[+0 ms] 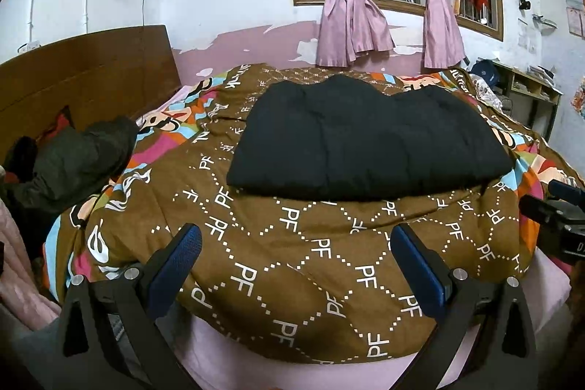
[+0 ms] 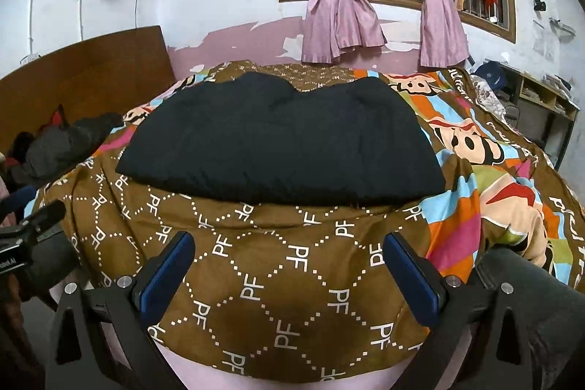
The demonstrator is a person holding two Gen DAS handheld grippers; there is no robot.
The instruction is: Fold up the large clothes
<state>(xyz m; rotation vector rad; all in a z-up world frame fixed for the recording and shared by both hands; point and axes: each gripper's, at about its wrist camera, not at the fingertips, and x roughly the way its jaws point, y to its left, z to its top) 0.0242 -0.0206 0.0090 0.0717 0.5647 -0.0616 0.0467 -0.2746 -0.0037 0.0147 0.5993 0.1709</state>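
Both grippers, left (image 1: 296,251) and right (image 2: 289,258), wide open, empty. Folded black jacket (image 1: 365,141) on quilt (image 1: 292,273), just ahead of fingertips.

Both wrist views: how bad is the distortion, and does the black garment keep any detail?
Left wrist view: strong fisheye bowing, dark corners; the folded black garment shows only faint creases, sharp focus. Right wrist view: same bowing; the garment is nearly featureless, while the patterned quilt is evenly lit, no glare.

black garment (image 1: 369,141) on brown pf-print quilt (image 1: 292,262)
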